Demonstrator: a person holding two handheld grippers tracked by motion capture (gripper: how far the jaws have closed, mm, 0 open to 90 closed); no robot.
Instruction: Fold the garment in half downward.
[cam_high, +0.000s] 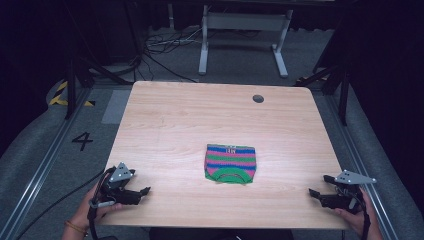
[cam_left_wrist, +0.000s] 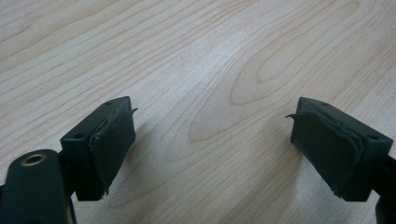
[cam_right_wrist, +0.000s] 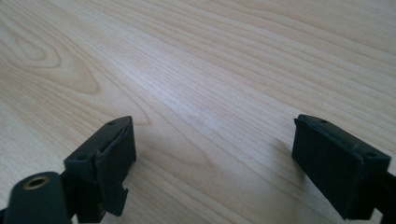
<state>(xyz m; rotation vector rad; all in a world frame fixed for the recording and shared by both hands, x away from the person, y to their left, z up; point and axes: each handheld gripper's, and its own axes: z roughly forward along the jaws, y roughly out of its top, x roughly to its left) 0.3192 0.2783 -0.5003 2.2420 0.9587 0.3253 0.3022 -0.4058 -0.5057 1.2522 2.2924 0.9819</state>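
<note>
A folded knitted cloth (cam_high: 230, 163) with pink, blue and green stripes lies flat near the middle of the wooden table (cam_high: 190, 115). My left gripper (cam_high: 145, 190) rests at the table's front left corner, well apart from the cloth. Its jaws stand wide open over bare wood, as the left gripper (cam_left_wrist: 212, 135) view shows. At the front right edge sits my right gripper (cam_high: 311, 192), also far from the cloth. Its jaws are spread wide with nothing between them in the right gripper (cam_right_wrist: 215, 144) view.
A round cable hole (cam_high: 258, 98) sits near the table's far right edge. Beyond the table stand a white desk frame (cam_high: 244, 35) and loose cables (cam_high: 160, 47) on the grey floor. A "4" (cam_high: 82, 140) is marked on the floor at left.
</note>
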